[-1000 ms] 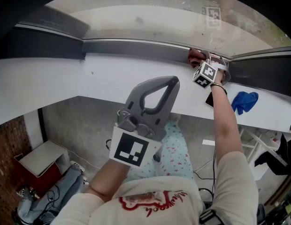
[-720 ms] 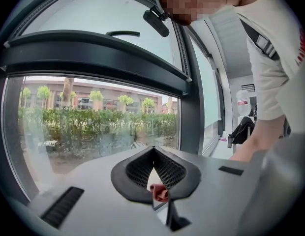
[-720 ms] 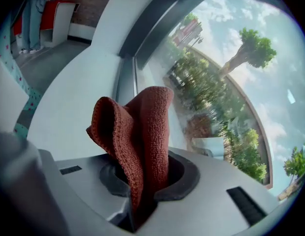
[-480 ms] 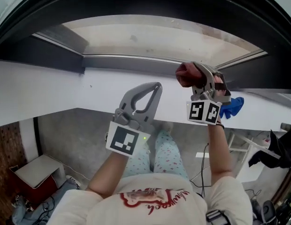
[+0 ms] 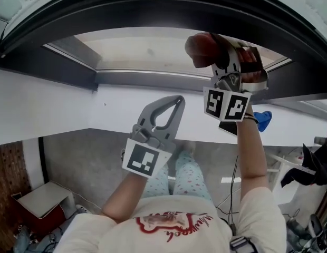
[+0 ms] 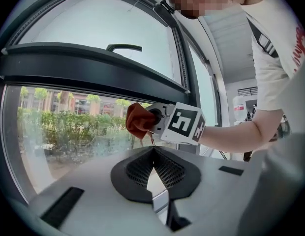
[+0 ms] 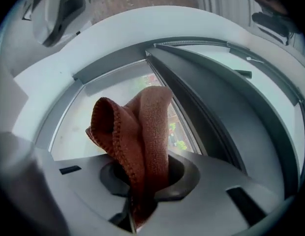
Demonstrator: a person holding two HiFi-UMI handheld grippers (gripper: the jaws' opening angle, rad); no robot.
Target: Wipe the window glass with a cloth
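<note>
A rust-red cloth point(image 5: 202, 47) is bunched in my right gripper point(image 5: 216, 54), which is shut on it and held up in front of the window glass point(image 5: 142, 49), near the dark frame on the right. In the right gripper view the cloth point(image 7: 138, 132) stands up out of the shut jaws, with the glass point(image 7: 113, 100) behind it. My left gripper point(image 5: 173, 101) is shut on nothing and hovers lower, in front of the white sill point(image 5: 58, 109). Its own view shows the cloth point(image 6: 138, 119) just beyond the closed gripper tip point(image 6: 153, 149).
A dark window frame point(image 5: 153, 12) arches over the pane. A blue cloth point(image 5: 262, 119) lies on the sill to the right, behind my right forearm. A window handle point(image 6: 124, 47) sits on the upper frame. Below are a grey floor and a red box point(image 5: 39, 207).
My right gripper has lifted the cloth from the pane's lower right corner, up and to the left, in front of the glass. The left gripper has barely moved.
</note>
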